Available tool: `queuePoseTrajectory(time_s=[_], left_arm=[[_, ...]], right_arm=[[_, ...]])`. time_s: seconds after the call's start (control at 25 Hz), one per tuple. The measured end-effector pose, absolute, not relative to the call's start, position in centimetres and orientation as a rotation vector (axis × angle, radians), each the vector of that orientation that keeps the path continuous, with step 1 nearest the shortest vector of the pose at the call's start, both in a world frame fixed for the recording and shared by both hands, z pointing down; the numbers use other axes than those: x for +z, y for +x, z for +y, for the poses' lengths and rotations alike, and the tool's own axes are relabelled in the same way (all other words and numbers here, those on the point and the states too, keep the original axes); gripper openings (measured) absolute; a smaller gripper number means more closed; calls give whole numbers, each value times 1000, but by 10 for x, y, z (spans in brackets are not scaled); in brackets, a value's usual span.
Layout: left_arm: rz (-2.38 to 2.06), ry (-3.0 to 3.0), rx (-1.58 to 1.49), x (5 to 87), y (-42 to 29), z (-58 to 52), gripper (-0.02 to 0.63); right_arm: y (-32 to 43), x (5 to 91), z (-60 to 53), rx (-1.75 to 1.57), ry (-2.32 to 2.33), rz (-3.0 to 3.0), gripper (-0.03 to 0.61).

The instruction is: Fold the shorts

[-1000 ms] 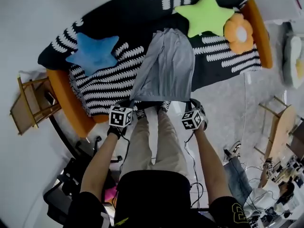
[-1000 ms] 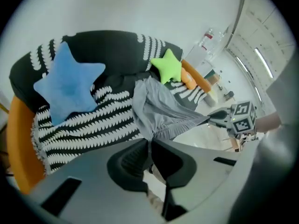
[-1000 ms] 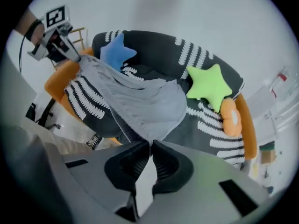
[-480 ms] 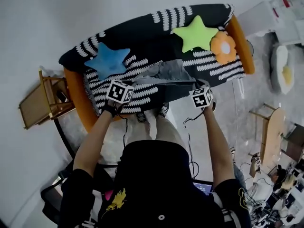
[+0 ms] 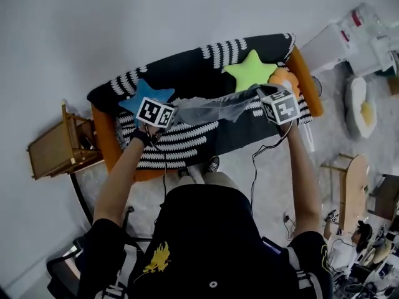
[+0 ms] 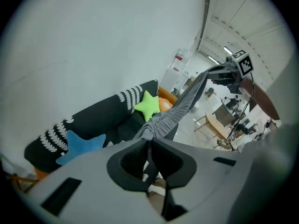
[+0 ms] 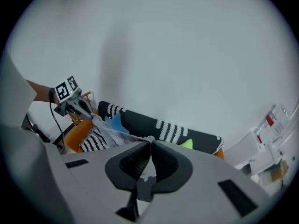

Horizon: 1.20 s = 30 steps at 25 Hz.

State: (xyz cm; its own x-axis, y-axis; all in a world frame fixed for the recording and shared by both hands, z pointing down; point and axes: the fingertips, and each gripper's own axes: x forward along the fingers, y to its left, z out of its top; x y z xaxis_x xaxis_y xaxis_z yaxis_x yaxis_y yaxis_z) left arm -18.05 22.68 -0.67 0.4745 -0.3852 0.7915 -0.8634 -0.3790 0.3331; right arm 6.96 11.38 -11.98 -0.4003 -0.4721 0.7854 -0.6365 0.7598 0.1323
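Grey shorts [image 5: 215,106] hang in the air as a stretched band above the black sofa with white stripes [image 5: 187,80]. My left gripper [image 5: 176,109] is shut on one end of the waistband, its marker cube over the blue star pillow [image 5: 140,95]. My right gripper [image 5: 259,93] is shut on the other end, near the green star pillow [image 5: 249,70]. In the left gripper view the cloth [image 6: 177,111] runs from my shut left gripper [image 6: 148,141] up to the right gripper [image 6: 219,73]. In the right gripper view the cloth [image 7: 112,132] runs from my shut right gripper [image 7: 150,143] to the left gripper [image 7: 79,107].
An orange flower pillow [image 5: 282,77] lies at the sofa's right end. A wooden side table [image 5: 53,151] stands left of the sofa. White equipment [image 5: 349,36] and a wooden table [image 5: 350,179] stand to the right. A cable [image 5: 255,167] trails on the floor by my feet.
Both grippers have risen from the sofa's front edge, lifting the shorts off the seat. The cloth, flat on the sofa before, now hangs stretched between them. The right one rose further.
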Motion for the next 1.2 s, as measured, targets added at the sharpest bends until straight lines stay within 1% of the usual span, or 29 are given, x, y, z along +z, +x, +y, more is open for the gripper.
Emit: queuePoseTrajectory(time_s=[0.12, 0.24, 0.44, 0.68, 0.92, 1.2], left_arm=[[-1052, 1975, 742, -26, -185, 215, 35], [-1081, 2004, 760, -46, -196, 205, 35], [-1065, 2028, 817, -54, -206, 194, 35], [-1084, 1996, 931, -47, -215, 149, 35], [-1149, 1878, 955, -25, -224, 100, 35], [-1235, 1828, 961, -7, -221, 71, 35]], right_arm=[[54, -156, 101, 89, 817, -2059, 31], [55, -159, 94, 12, 820, -2011, 32], [67, -121, 83, 18, 804, -1929, 34], [65, -82, 37, 93, 771, -1950, 37], [53, -46, -22, 80, 620, -1995, 38], [52, -23, -59, 58, 544, -2020, 38]])
